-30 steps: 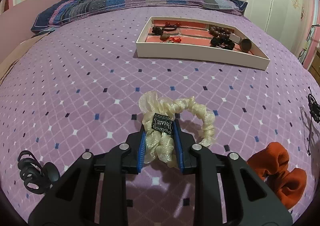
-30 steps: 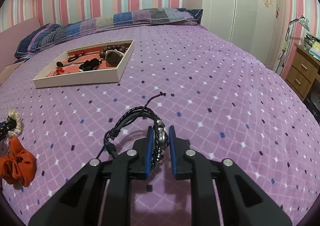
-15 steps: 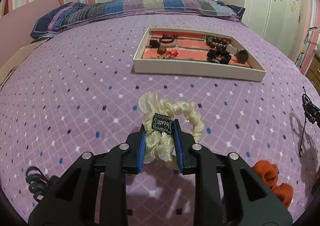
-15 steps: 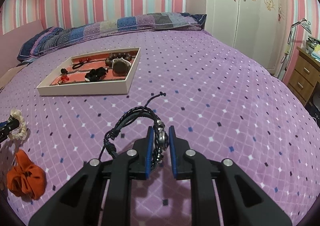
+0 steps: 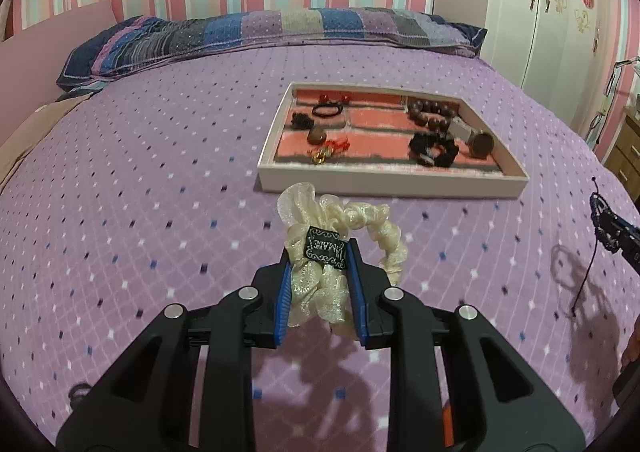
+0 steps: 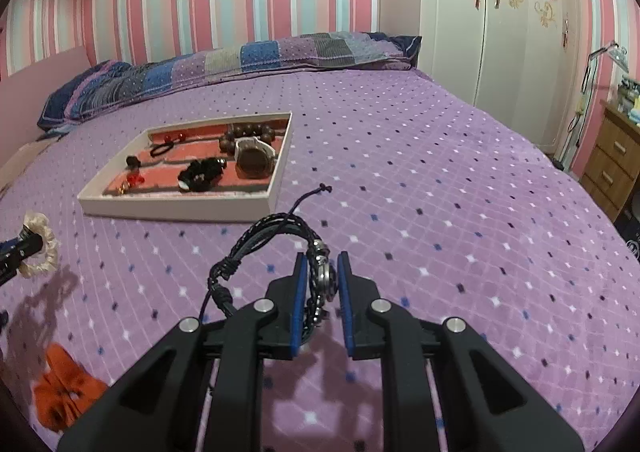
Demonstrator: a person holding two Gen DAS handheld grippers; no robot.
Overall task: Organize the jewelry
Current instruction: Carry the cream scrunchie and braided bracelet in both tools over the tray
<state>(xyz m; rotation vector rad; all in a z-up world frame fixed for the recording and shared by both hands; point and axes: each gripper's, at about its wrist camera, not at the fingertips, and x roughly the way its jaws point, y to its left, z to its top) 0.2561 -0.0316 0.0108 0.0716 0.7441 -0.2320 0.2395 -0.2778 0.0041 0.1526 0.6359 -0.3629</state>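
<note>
Both loads have risen off the bed since a second ago, and the tray now sits nearer in both views, at 12 o'clock from your left gripper and 10 o'clock from your right gripper.

Left jaws: narrow, clamped on the cream scrunchie at its black label; the free loop hangs out toward 1 o'clock, clear of the bedspread.

Right jaws: nearly closed on the metal charm of the black cord bracelet; the cords arc toward 10 o'clock and a loose tail points at 12.

Risks, as judged:
- Your bracelet grip is on a small hard charm. A quick swing could let it slip or pivot out.
- Its dangling tail may snag the tray's near wall on entry.
- The scrunchie's loop could drag across the pieces already in the tray, such as the black scrunchie.
- The orange scrunchie lies loose at 8 o'clock, not yet collected.
</note>
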